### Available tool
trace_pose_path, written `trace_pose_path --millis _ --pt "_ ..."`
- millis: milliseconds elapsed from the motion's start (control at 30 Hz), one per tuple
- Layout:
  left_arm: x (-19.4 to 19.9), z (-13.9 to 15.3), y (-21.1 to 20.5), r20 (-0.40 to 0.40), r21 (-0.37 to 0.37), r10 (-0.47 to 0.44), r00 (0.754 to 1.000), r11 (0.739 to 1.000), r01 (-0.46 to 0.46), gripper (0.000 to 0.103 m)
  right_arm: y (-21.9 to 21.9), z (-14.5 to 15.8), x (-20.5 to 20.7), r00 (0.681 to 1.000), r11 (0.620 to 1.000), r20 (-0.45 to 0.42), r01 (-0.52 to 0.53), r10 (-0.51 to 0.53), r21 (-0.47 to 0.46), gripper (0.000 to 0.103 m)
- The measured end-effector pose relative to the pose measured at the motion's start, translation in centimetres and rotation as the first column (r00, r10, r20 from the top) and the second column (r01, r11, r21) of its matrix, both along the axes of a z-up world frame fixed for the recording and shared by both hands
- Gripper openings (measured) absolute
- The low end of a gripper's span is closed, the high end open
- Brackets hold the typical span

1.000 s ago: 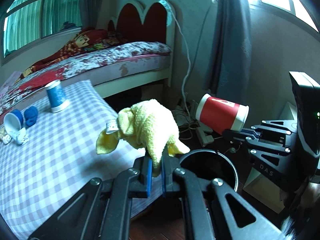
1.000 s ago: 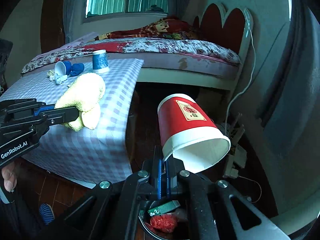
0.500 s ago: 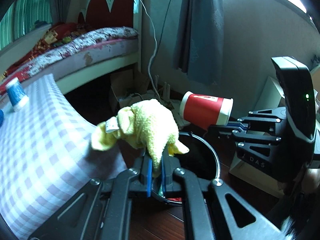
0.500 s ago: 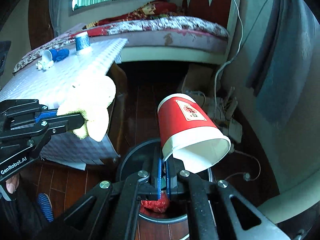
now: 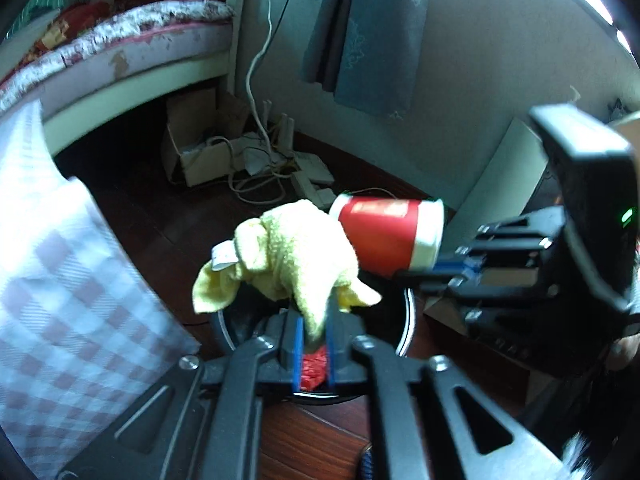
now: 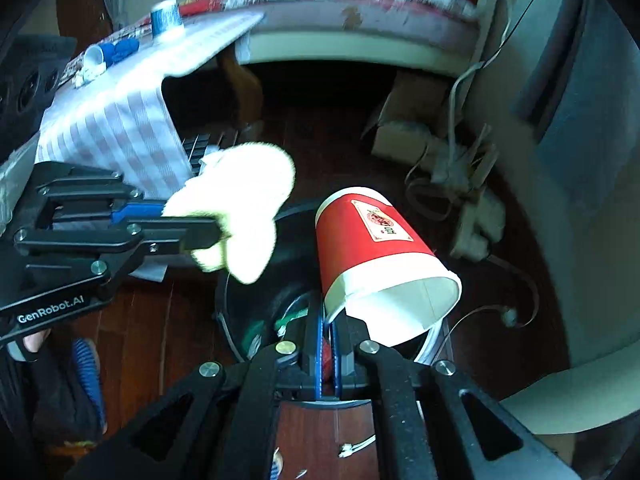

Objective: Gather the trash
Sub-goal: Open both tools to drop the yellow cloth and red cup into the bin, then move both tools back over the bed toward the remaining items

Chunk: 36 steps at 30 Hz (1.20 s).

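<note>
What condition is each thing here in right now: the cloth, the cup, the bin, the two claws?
Yellow cloth: bunched, hanging between the left gripper's pads over the bin.
Red paper cup: tipped, empty, pinched by its rim.
Trash bin: open, already holding trash.
Left gripper: jaws just opening.
Right gripper: shut on the cup.

We saw a pale yellow cloth (image 5: 296, 252), a red paper cup (image 6: 376, 248) with a white rim and inside, a lilac-and-white checked tablecloth (image 5: 60, 280), and a black bin (image 6: 256, 280).
</note>
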<state>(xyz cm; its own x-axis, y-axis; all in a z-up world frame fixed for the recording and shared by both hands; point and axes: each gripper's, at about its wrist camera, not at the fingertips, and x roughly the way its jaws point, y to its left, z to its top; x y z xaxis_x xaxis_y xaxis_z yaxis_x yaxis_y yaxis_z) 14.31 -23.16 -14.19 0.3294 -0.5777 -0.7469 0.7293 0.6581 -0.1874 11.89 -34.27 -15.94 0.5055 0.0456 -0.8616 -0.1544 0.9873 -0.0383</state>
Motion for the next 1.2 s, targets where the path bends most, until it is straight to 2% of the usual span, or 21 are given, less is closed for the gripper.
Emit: trace_pose_path --millis 33,67,100,233,267,300,533,900,1200 --pt "0.2 -0.5 -0.2 0.000 0.029 0.017 1.000 0.999 -0.017 0.066 -0.5 -1.2 0.4 0.999 0.998 -0.038 0.030 -0.032 -0.046 0.015" --pt "0.3 -0.9 -0.1 0.011 0.038 0.045 0.999 0.998 -0.045 0.081 -1.5 -2.4 0.8 0.993 0.995 -0.085 0.077 -0.082 -0.070 0.052" --pt "0.2 -1.1 0.2 0.032 0.043 0.076 0.997 0.996 -0.077 0.090 -2.6 -3.4 0.9 0.985 0.992 -0.125 0.113 -0.119 -0.054 0.081" --pt "0.4 -2.3 0.9 0.029 0.071 0.135 0.990 0.988 -0.136 0.092 -3.9 -4.1 0.9 0.977 0.985 -0.132 0.163 -0.170 -0.063 0.087" --pt "0.4 -2.5 1.0 0.034 0.074 0.145 0.989 0.986 -0.147 0.093 -3.9 -4.2 0.9 0.977 0.984 -0.131 0.162 -0.171 -0.073 0.097" --pt "0.5 -2.6 1.0 0.041 0.079 0.158 0.987 0.984 -0.161 0.098 -3.7 -4.2 1.0 0.977 0.984 -0.130 0.161 -0.170 -0.078 0.102" --pt "0.4 -2.5 1.5 0.073 0.078 0.197 0.978 0.976 -0.203 0.099 -3.2 -3.9 1.2 0.982 0.983 -0.084 0.159 -0.167 -0.095 0.102" --pt "0.2 -1.5 2.0 0.095 0.076 0.197 0.976 0.976 -0.204 0.099 -2.6 -3.0 0.9 0.985 0.983 -0.062 0.155 -0.162 -0.102 0.102" --pt "-0.6 0.0 2.7 0.135 0.066 0.205 0.969 0.974 -0.215 0.102 -2.0 -1.1 0.5 0.989 0.988 -0.018 0.145 -0.146 -0.062 0.102"
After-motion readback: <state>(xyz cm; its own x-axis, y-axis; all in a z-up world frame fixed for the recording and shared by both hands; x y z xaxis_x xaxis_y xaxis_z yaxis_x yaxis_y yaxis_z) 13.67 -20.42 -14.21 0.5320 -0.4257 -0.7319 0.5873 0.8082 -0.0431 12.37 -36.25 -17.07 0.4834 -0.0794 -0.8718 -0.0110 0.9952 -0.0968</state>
